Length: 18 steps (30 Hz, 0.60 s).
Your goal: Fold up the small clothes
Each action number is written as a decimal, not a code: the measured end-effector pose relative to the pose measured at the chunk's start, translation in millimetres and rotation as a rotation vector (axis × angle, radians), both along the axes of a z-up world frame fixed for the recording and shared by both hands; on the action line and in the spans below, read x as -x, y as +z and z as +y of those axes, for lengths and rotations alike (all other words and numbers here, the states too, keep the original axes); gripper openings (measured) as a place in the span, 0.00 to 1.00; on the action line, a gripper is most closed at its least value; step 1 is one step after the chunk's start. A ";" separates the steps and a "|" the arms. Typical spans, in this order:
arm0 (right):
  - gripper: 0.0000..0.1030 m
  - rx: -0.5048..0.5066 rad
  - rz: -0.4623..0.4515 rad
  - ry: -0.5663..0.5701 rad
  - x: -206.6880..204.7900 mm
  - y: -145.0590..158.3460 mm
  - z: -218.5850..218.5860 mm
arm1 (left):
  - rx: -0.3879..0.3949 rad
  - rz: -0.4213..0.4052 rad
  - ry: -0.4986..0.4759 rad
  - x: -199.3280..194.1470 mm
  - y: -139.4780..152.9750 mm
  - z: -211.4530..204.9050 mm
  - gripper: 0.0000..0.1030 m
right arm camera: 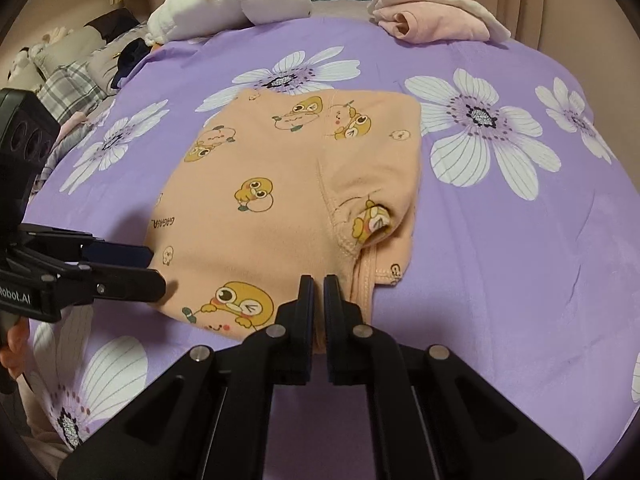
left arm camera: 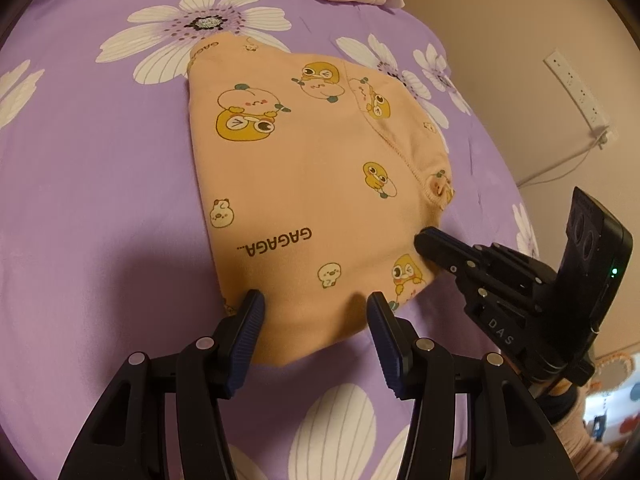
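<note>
Left wrist view showed your left tool (left arm camera: 315, 307) standing wide open, its fingers straddling the near hem of the peach garment (left arm camera: 304, 184) without pinching it. You had a light, limp knit there, so it would sag and crease as soon as it was lifted. It looked already folded into a compact block with thick layered edges, so a grip on a corner or hem through all layers seemed safest. It lay flat in the middle of the purple flowered bedsheet (left arm camera: 100, 208), printed with yellow ducks and the word GAGAGA. Your right tool (left arm camera: 430, 246) reached in at the garment's right edge.

Right wrist view showed your right tool (right arm camera: 319, 286) nearly closed at the near edge, but you could not tell whether cloth was caught between the fingers. A tucked sleeve cuff (right arm camera: 372, 220) and a stitched seam sat near that corner. A pink folded garment (right arm camera: 432, 20) lay at the far edge of the bed.
</note>
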State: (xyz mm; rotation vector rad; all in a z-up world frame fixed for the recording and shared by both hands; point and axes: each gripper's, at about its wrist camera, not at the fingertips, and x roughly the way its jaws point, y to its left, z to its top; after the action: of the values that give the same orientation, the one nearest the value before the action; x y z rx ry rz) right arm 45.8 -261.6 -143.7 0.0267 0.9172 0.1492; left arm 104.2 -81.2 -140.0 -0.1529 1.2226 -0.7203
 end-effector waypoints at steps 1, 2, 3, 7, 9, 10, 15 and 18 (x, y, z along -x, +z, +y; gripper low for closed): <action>0.05 0.000 0.000 0.000 0.4 0.0 -0.4 | 0.003 0.001 0.001 0.3 0.0 0.6 0.50; 0.05 -0.001 -0.001 -0.001 1.0 -0.1 0.6 | 0.007 0.002 0.003 0.5 0.0 1.2 0.50; 0.05 -0.003 -0.001 -0.001 1.7 -0.5 0.5 | 0.011 0.004 0.004 0.7 -0.3 1.9 0.50; 0.05 0.003 -0.004 0.002 2.7 -2.1 1.6 | 0.014 0.011 0.008 2.4 -1.8 6.0 0.50; 0.05 0.009 -0.007 0.004 3.5 -2.4 2.9 | 0.004 0.017 0.011 2.9 -2.8 7.9 0.50; 0.05 0.013 -0.009 0.006 3.3 -2.2 3.3 | 0.004 0.020 0.011 3.6 -3.1 8.9 0.50; 0.05 0.013 -0.009 0.005 4.1 -1.8 3.6 | 0.000 0.026 0.012 8.4 1.5 14.1 0.50; 0.06 0.014 -0.009 0.005 4.6 -1.4 3.2 | 0.005 0.004 0.035 9.7 9.6 18.4 0.50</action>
State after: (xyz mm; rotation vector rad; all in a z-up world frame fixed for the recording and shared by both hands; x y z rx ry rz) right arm 41.2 -258.3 -145.0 0.0108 0.9092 0.1473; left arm 94.5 -62.8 -130.4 -0.1801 1.2193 -0.6932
